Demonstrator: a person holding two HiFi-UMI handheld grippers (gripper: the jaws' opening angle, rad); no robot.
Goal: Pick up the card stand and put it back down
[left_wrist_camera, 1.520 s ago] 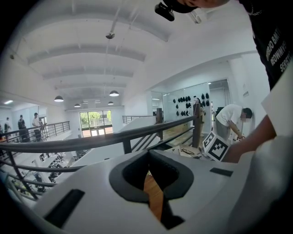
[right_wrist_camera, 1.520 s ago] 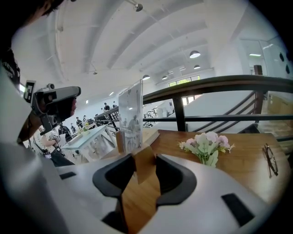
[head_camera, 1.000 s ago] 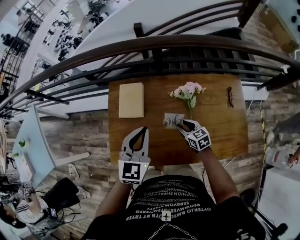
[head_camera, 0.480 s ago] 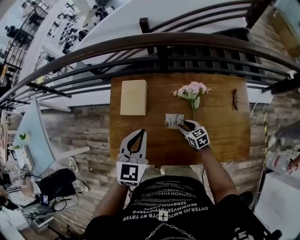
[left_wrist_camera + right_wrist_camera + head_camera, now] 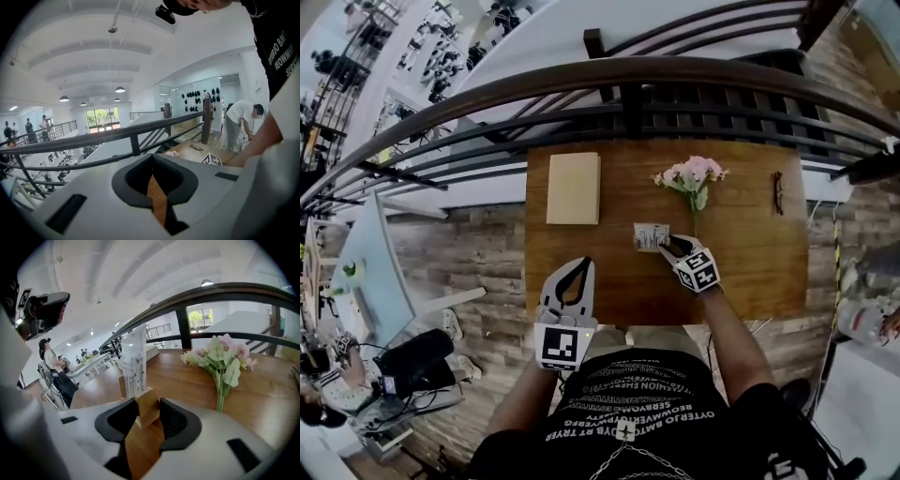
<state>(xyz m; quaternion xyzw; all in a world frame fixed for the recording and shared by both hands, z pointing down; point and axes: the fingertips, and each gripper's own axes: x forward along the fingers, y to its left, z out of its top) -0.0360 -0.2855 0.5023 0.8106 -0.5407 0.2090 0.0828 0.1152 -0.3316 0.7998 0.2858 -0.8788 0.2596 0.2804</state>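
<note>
The card stand (image 5: 652, 236) is a clear upright sheet with printed cards in a small wooden base, set mid-table. In the right gripper view the sheet (image 5: 133, 363) rises just past the jaws, and the wooden base block (image 5: 148, 408) sits pinched between the two pads. My right gripper (image 5: 667, 246) (image 5: 147, 404) is shut on that base. I cannot tell whether the stand rests on the table or hangs just above it. My left gripper (image 5: 583, 262) (image 5: 152, 157) hovers over the table's near edge, tips together, holding nothing.
A wooden table (image 5: 750, 267) stands against a dark railing (image 5: 628, 75). A bunch of pink flowers (image 5: 692, 174) (image 5: 220, 357) lies just right of the stand. A beige book (image 5: 574, 187) lies at the back left and glasses (image 5: 779, 191) at the far right.
Only the head view has drifted a little. The right gripper stays on the card stand's base at about the same spot, and the left gripper has not moved.
</note>
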